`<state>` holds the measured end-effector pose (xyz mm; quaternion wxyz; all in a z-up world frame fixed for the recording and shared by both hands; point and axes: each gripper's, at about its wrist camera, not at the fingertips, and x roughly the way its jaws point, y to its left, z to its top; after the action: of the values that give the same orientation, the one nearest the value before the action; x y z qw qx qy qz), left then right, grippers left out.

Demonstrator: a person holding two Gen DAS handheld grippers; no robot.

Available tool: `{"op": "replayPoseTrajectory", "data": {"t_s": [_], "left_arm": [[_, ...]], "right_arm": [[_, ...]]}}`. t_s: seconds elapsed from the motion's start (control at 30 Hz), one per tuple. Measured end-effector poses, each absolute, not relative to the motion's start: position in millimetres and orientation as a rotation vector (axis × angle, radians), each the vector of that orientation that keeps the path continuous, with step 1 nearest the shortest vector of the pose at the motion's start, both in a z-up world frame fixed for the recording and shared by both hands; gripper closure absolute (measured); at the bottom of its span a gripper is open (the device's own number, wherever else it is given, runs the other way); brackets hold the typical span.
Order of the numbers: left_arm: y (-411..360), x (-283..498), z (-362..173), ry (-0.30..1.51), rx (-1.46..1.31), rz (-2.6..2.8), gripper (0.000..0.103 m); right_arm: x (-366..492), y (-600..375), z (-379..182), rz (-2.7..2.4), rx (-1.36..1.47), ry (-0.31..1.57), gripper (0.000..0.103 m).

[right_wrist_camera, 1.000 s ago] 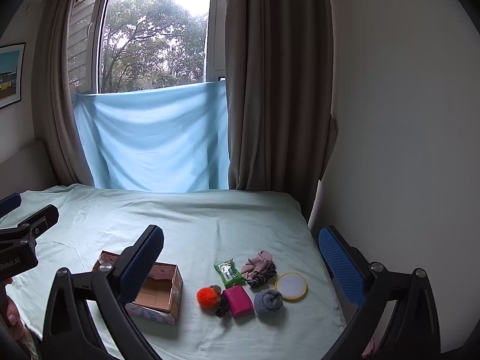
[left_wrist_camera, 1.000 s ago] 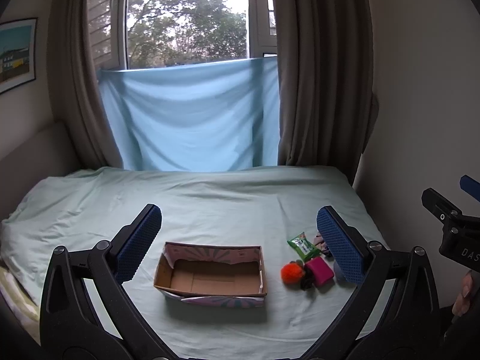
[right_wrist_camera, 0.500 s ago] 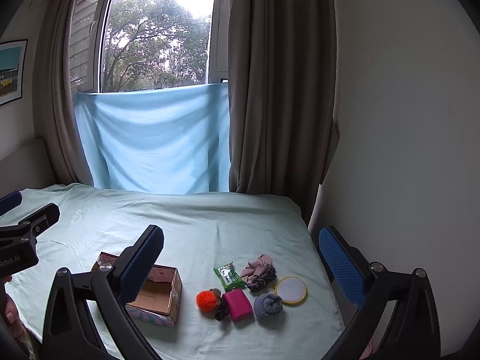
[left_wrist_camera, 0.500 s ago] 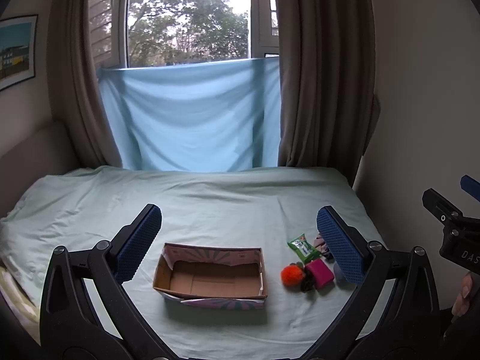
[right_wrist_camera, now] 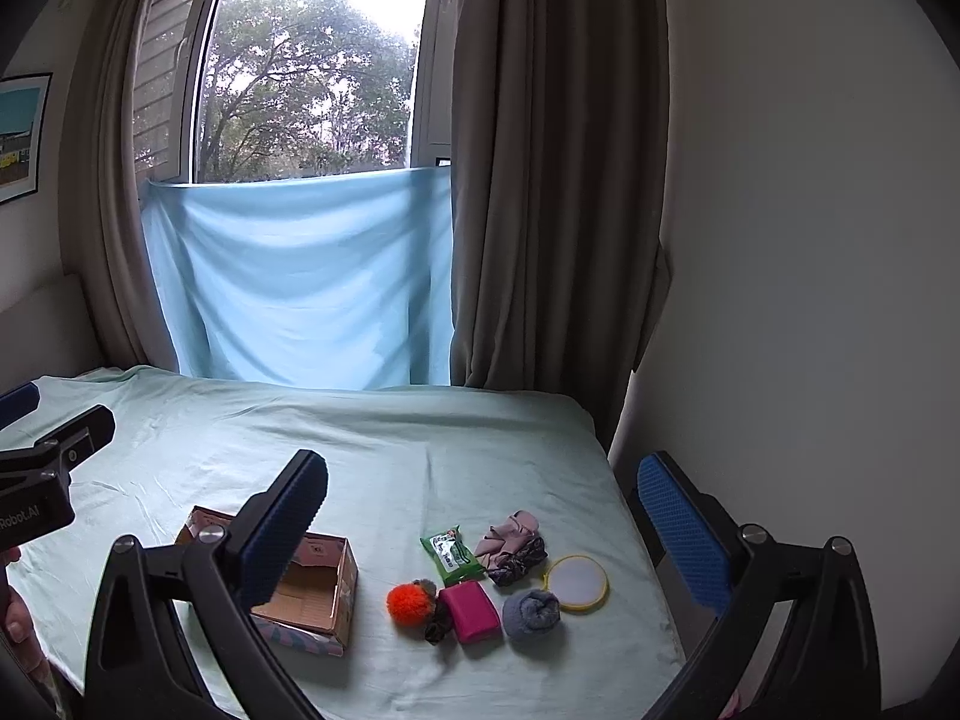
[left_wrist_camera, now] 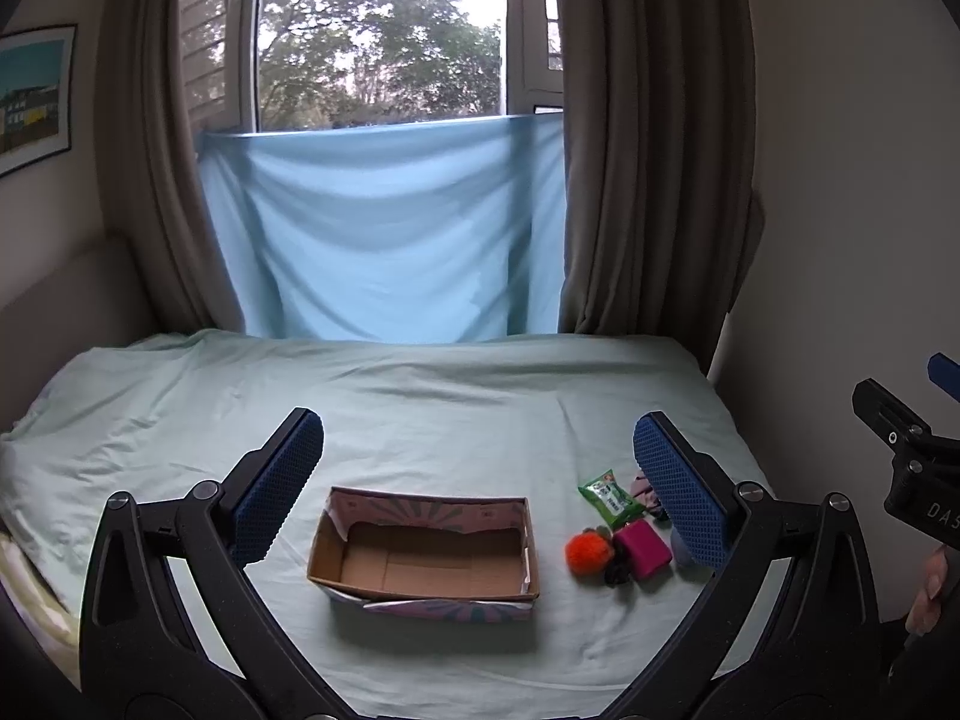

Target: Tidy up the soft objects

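Both grippers hover above the near edge of the bed (left_wrist_camera: 420, 408), holding nothing. Left gripper (left_wrist_camera: 479, 483) fingers wide apart; right gripper (right_wrist_camera: 483, 516) fingers wide apart too. Open cardboard box (left_wrist_camera: 423, 552) sits on the mint sheet below the left gripper, nothing visible inside. Soft items cluster just right of the box: orange pom-pom (right_wrist_camera: 409, 602), magenta pouch (right_wrist_camera: 470, 610) touching a small dark scrunchie (right_wrist_camera: 437, 624), rolled grey sock (right_wrist_camera: 531, 612). Behind them, green wipes packet (right_wrist_camera: 451, 553), pink and dark patterned scrunchies (right_wrist_camera: 510, 546), round yellow-rimmed mirror (right_wrist_camera: 575, 582) at the right. Farther back, blue cloth (left_wrist_camera: 384, 234) hangs under the window (left_wrist_camera: 378, 36), brown curtains (left_wrist_camera: 648, 138) on both sides.
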<state>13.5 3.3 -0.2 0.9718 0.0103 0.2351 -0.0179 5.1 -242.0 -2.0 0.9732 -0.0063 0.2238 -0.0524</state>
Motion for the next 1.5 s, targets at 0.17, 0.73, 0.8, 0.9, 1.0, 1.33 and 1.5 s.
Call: {"op": "replayPoseTrajectory", "data": {"t_s": [0.17, 0.73, 0.8, 0.9, 1.0, 1.33, 1.5], "left_arm": [[4.4, 14.5, -0.4, 0.476, 0.021, -0.039, 0.000], [7.3, 16.9, -1.0, 0.487, 0.025, -0.059, 0.000], [7.9, 17.1, -1.0, 0.490, 0.025, -0.063, 0.000], [7.9, 17.5, -1.7, 0.496, 0.026, -0.068, 0.000], [7.2, 18.1, -2.6, 0.502, 0.028, -0.072, 0.000], [7.6, 24.1, -6.0, 0.542, 0.033, -0.094, 0.000], [5.1, 38.5, -18.6, 0.586, 0.022, -0.118, 0.000]], "right_arm": [[5.3, -241.7, -1.8, -0.109, -0.007, 0.448, 0.000], [3.1, -241.7, -0.2, -0.113, 0.003, 0.442, 0.000], [2.9, -241.3, -0.3, -0.114, 0.003, 0.443, 0.000], [3.2, -241.0, -1.2, -0.112, 0.012, 0.448, 0.000], [2.2, -240.5, -2.1, -0.116, 0.013, 0.451, 0.000], [2.1, -238.3, -3.1, -0.124, 0.032, 0.469, 0.000], [10.0, -239.8, -7.8, -0.128, 0.052, 0.508, 0.000]]}}
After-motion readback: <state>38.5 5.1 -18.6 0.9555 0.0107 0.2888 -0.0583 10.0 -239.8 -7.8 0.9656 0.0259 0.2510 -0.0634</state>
